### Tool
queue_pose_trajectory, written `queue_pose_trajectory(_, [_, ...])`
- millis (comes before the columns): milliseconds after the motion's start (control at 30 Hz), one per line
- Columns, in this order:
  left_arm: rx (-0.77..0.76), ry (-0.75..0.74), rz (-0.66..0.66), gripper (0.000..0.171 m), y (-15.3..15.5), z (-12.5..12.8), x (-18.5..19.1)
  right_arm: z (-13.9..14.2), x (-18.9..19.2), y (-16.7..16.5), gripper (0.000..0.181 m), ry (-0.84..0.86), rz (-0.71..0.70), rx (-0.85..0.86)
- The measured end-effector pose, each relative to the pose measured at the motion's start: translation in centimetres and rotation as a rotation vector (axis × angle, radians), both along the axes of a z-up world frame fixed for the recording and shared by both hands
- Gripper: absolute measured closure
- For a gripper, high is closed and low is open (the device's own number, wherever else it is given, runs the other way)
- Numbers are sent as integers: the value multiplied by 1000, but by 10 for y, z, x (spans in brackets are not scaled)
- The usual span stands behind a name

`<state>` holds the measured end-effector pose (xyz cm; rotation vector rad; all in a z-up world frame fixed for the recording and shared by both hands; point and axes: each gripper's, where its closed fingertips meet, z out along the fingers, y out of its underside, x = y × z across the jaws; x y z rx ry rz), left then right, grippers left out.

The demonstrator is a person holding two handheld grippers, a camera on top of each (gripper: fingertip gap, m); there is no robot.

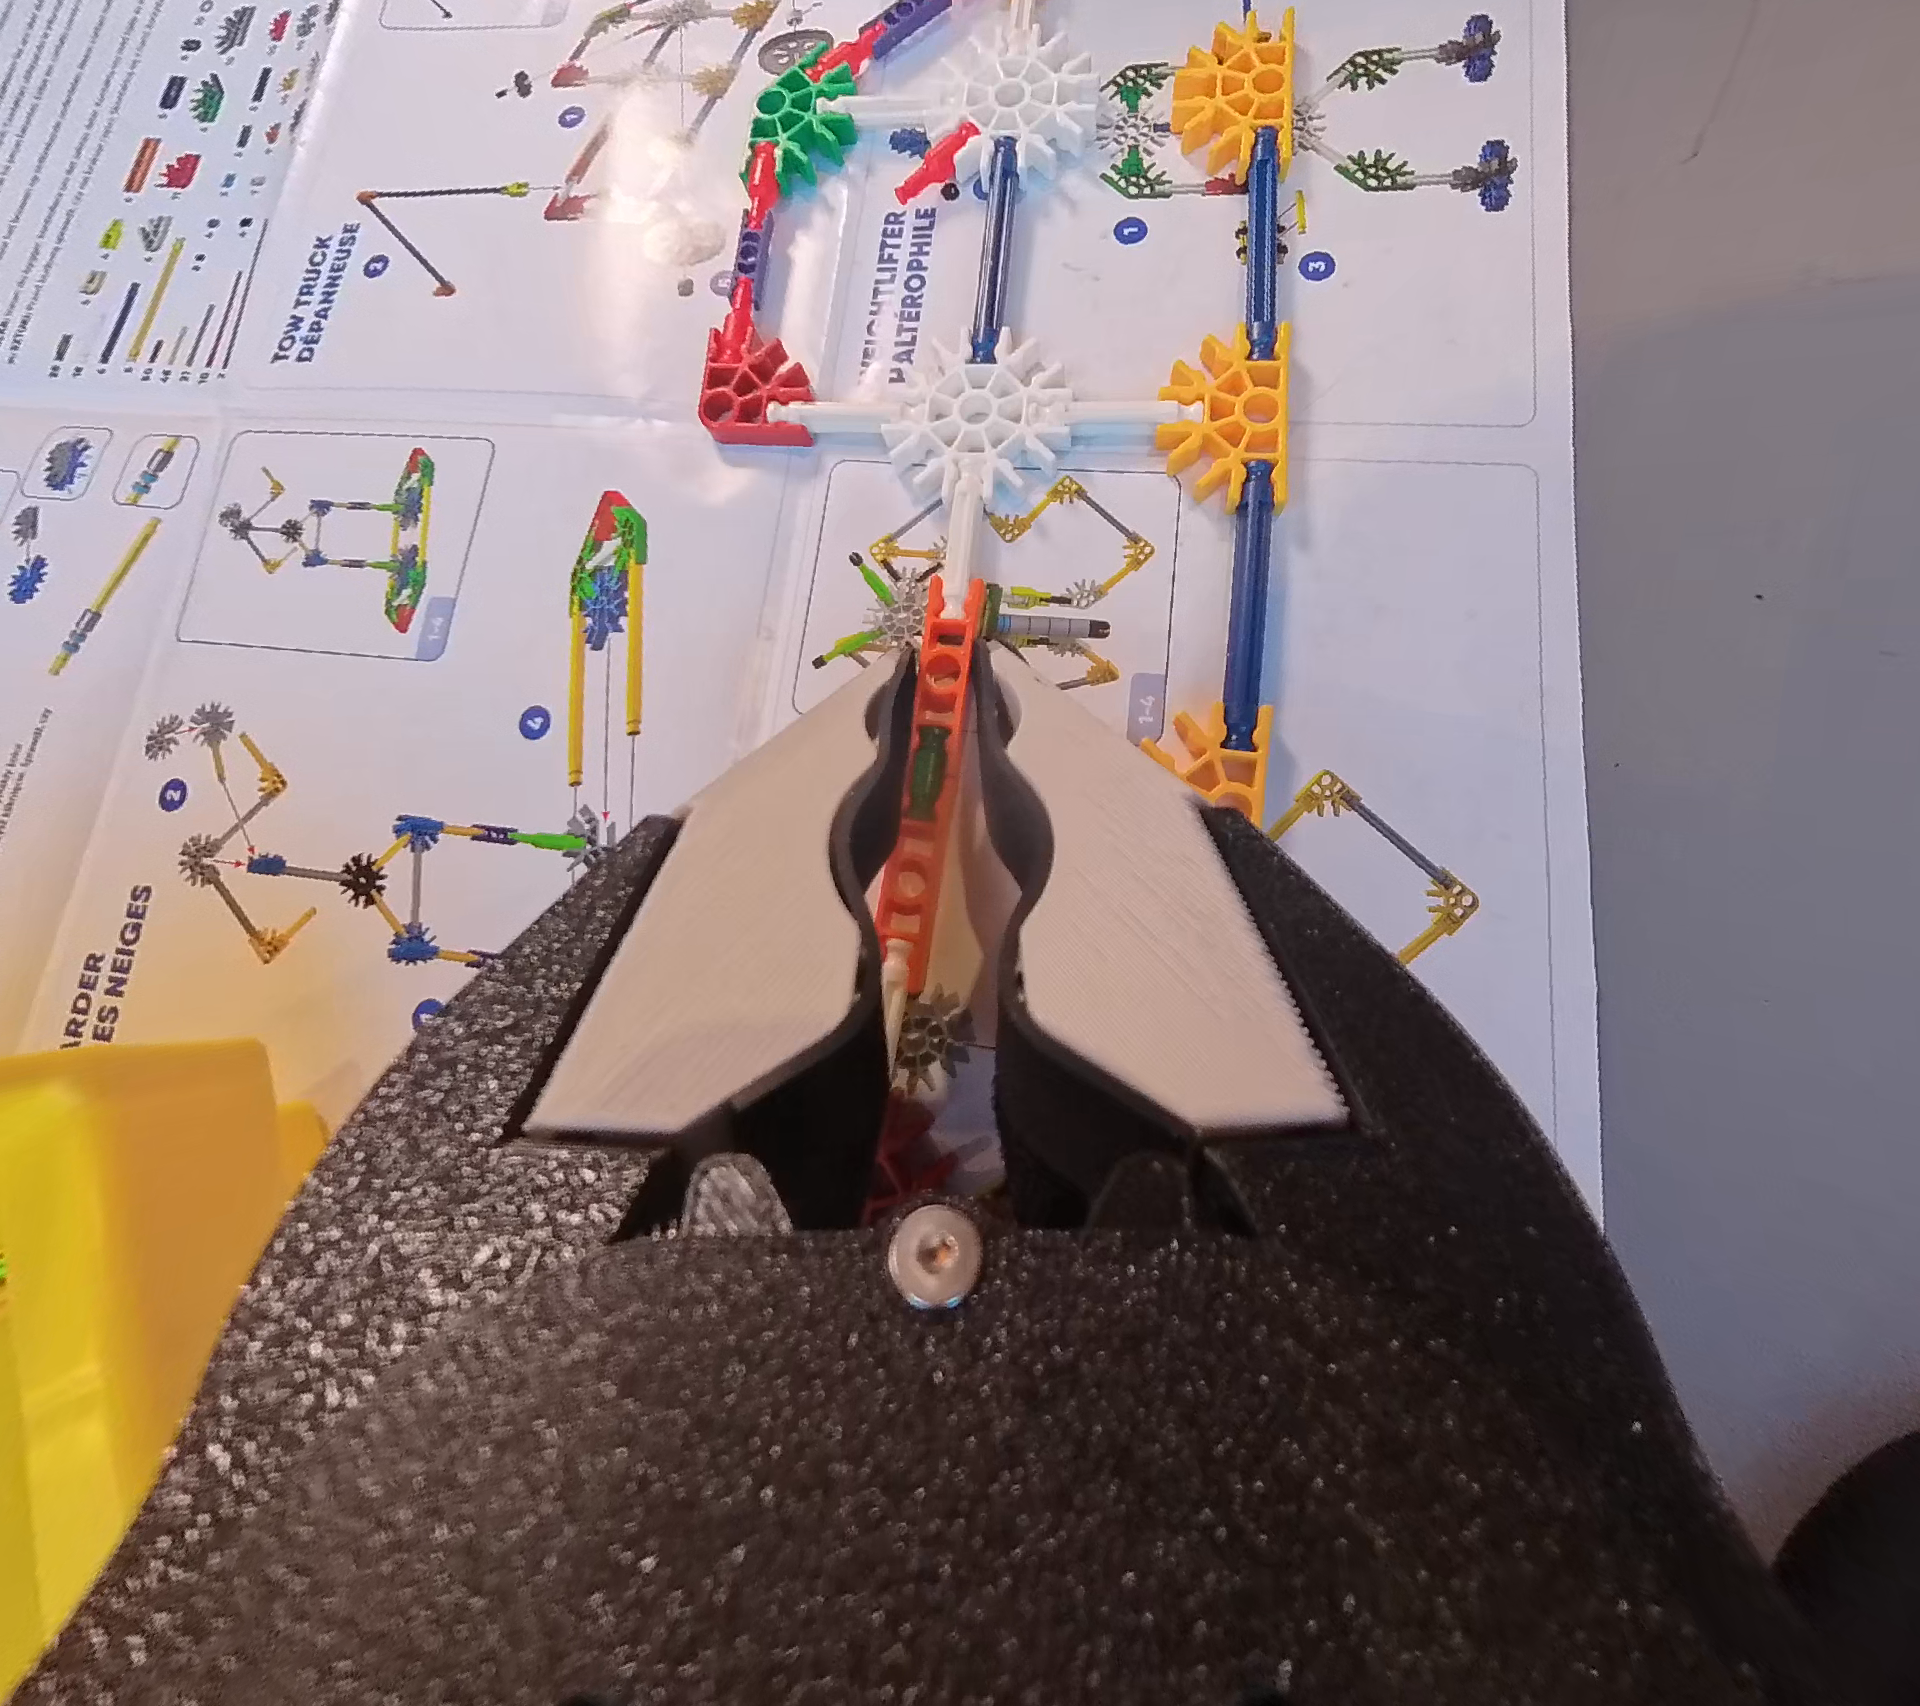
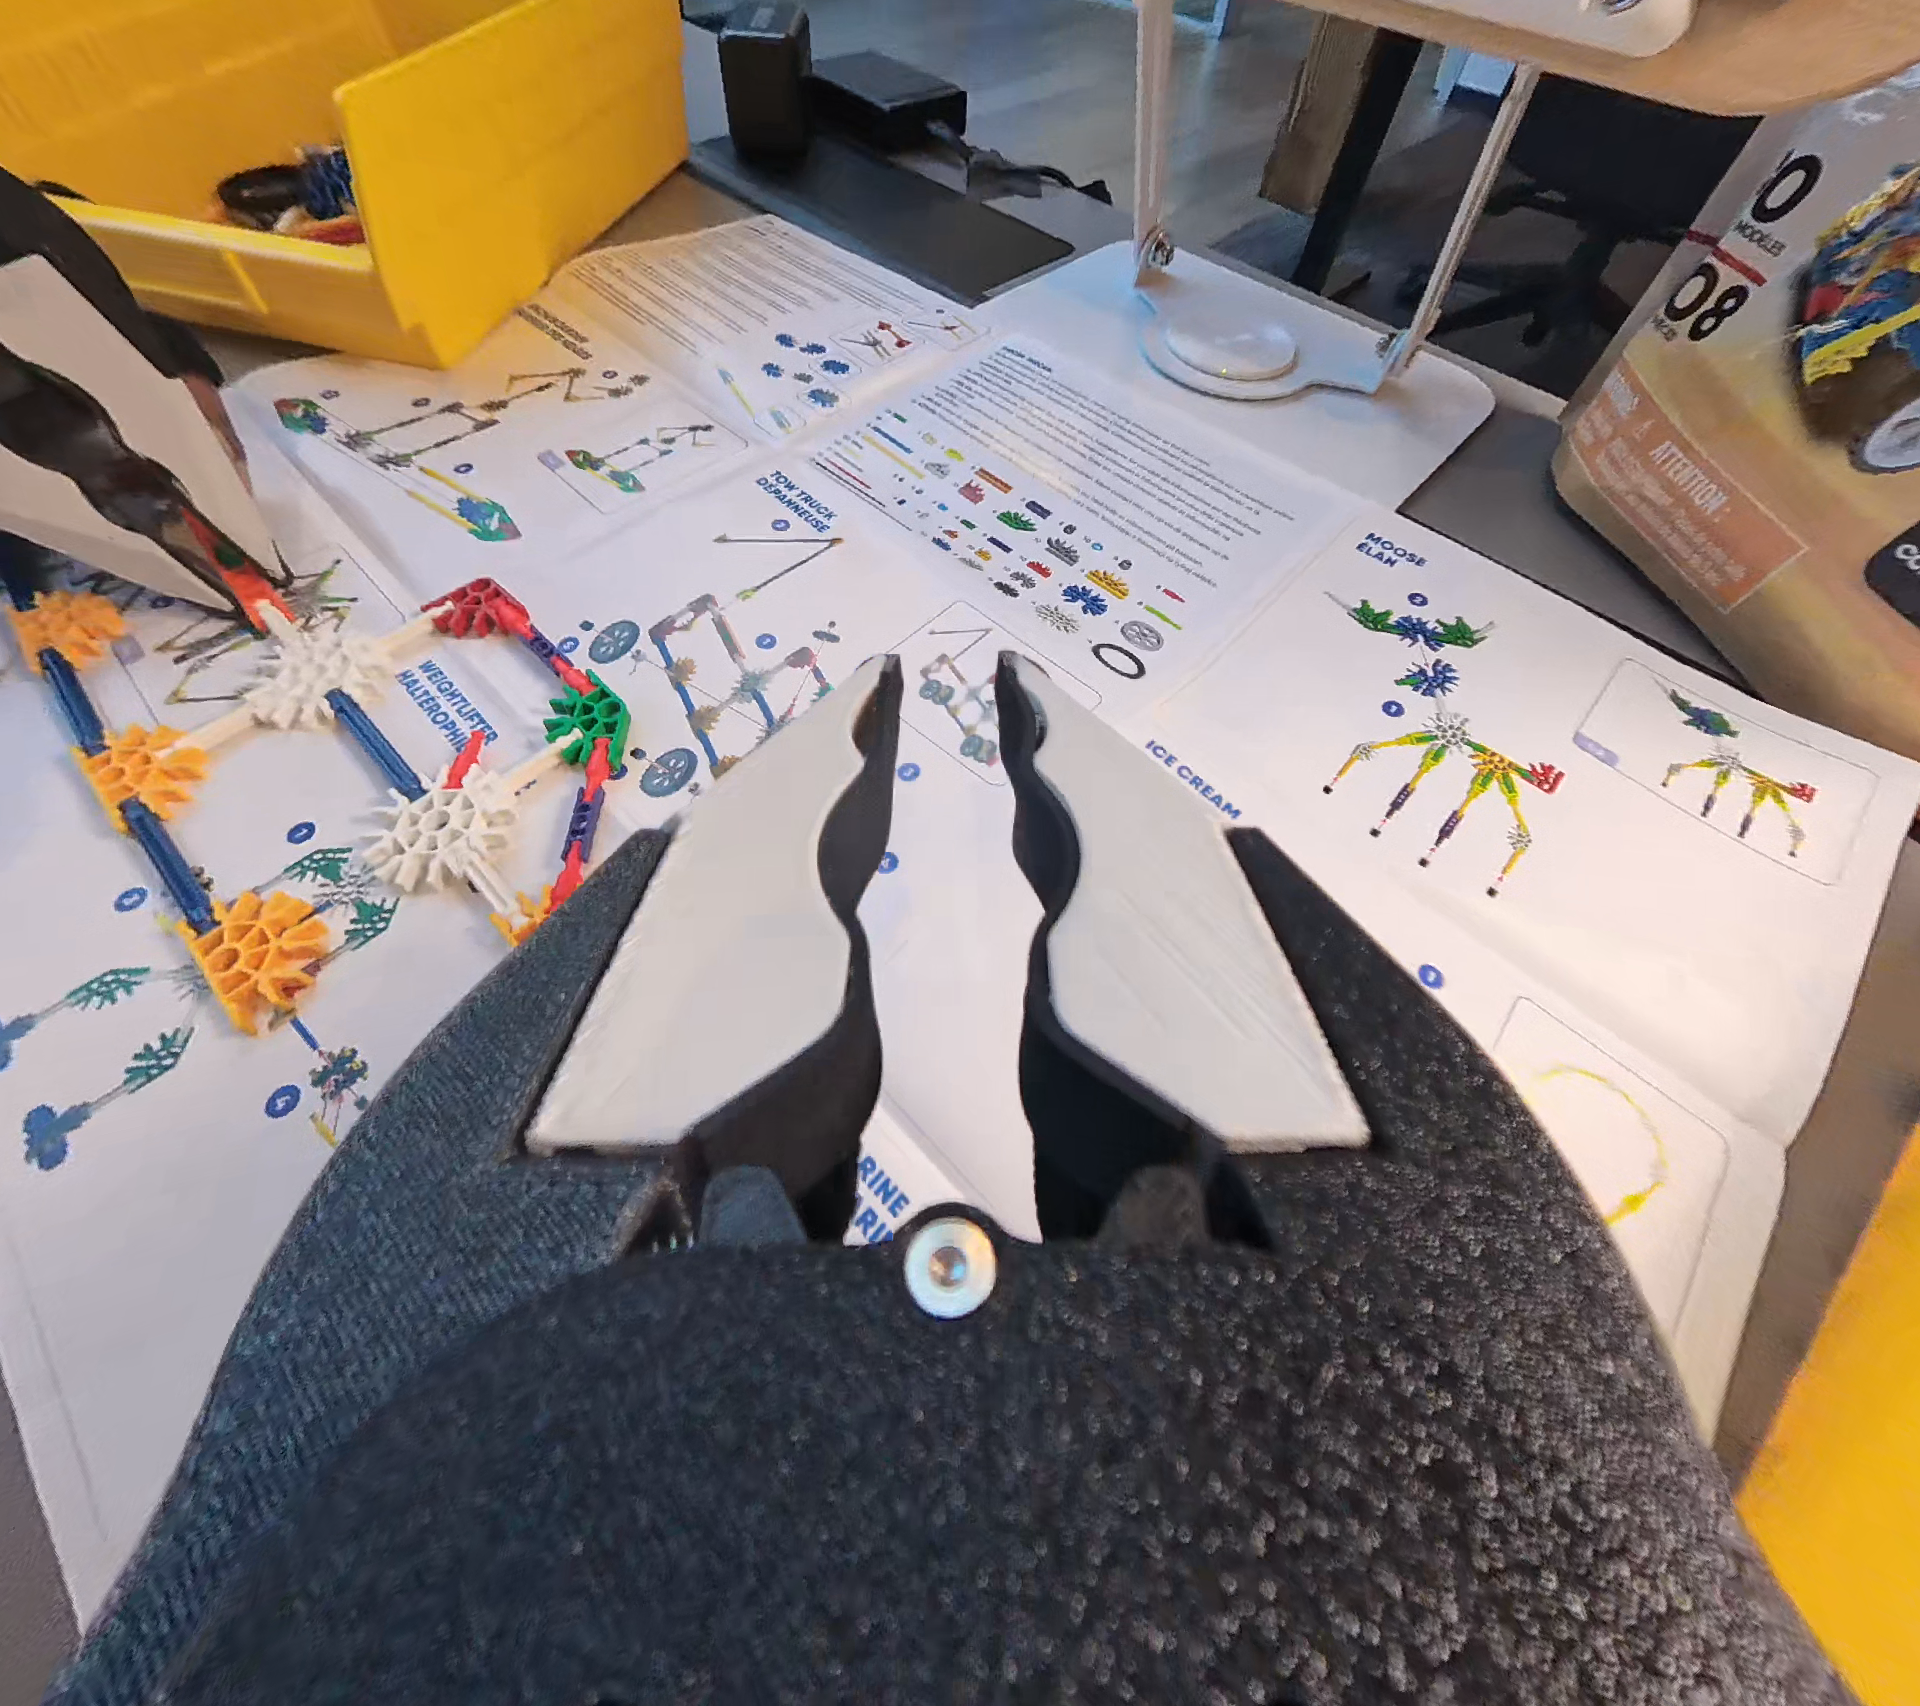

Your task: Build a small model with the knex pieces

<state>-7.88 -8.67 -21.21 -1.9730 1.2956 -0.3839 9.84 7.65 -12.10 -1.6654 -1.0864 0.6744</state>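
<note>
Our left hand-held gripper [image 1: 948, 669] is clenching an orange connector [image 1: 928, 783] at centre frame; our right hand-held gripper [image 2: 948, 669] is hovering released over the instruction sheet [image 2: 1299, 576].

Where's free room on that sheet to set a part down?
Free: sheet ahead of right gripper, up to the stand and box. Crowded: left side, model with left gripper shut on its orange piece, yellow bin behind.

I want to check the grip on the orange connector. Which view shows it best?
The left wrist view: the orange connector lies lengthwise between the left gripper's closed fingers. The right wrist view shows only its tip, far off at the frame's left edge.
</note>
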Motion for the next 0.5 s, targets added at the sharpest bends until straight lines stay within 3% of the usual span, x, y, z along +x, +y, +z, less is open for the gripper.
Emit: queue_pose_trajectory(500, [54,35,-19,163,0,1,0,-16,-8,-8,164,-97,36,66])
